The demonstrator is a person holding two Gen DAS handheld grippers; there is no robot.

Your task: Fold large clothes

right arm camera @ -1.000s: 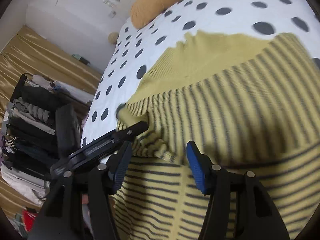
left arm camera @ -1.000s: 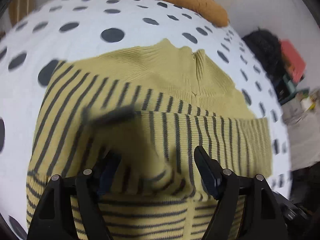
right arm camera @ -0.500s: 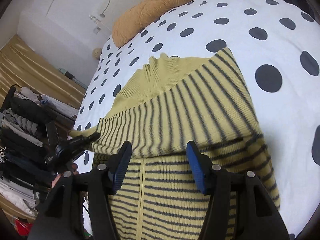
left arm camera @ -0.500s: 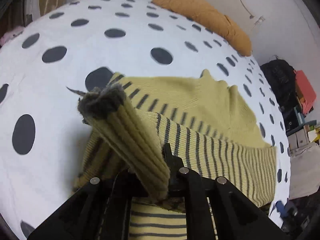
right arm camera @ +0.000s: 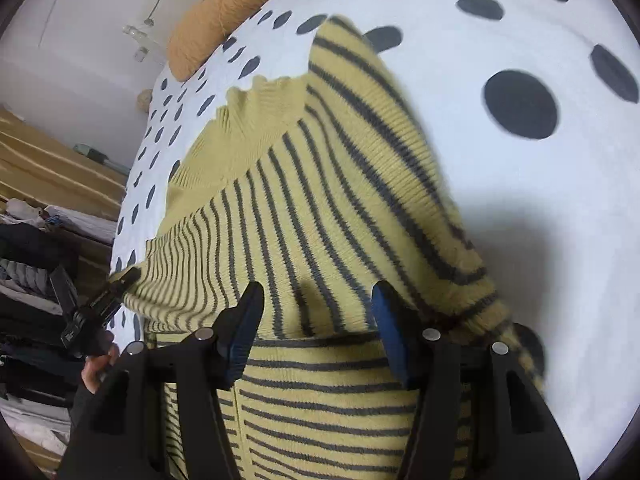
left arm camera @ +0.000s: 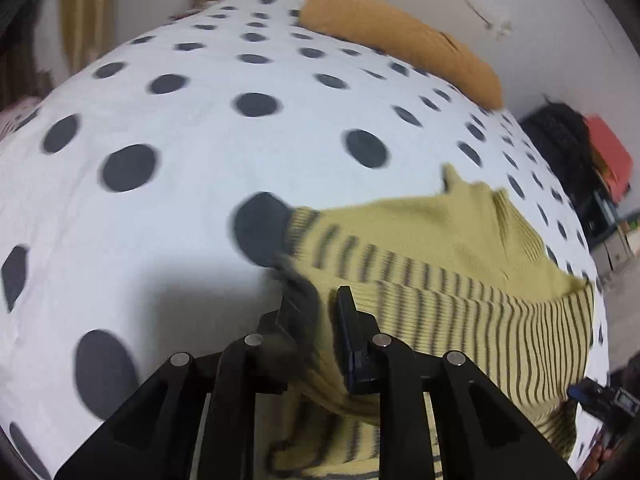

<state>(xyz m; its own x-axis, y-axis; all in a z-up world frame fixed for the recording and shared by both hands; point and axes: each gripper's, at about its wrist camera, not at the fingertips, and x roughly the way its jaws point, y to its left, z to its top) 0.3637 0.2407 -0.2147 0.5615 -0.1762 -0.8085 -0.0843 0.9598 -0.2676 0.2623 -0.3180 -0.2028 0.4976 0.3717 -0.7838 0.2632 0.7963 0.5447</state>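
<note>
A yellow sweater with dark stripes (right arm camera: 320,208) lies on the polka-dot bed (right arm camera: 520,200), its collar toward the pillow. It also shows in the left wrist view (left arm camera: 460,280). My left gripper (left arm camera: 316,308) is shut on the sweater's sleeve cuff (left arm camera: 304,304) and holds it off the sweater's left side; it also shows at the left of the right wrist view (right arm camera: 116,284). My right gripper (right arm camera: 316,300) is open and empty, low over the folded striped sleeve across the body.
An orange pillow (left arm camera: 400,40) lies at the bed's head. Dark bags and a red box (left arm camera: 608,156) stand beside the bed. A rack of clothes (right arm camera: 28,280) and a golden curtain (right arm camera: 48,176) are on the other side.
My left gripper closed on the sleeve cuff and pulled it out to the left, off the body. My right gripper first drew back from the sweater, then came back down close over the striped sleeve, still open.
</note>
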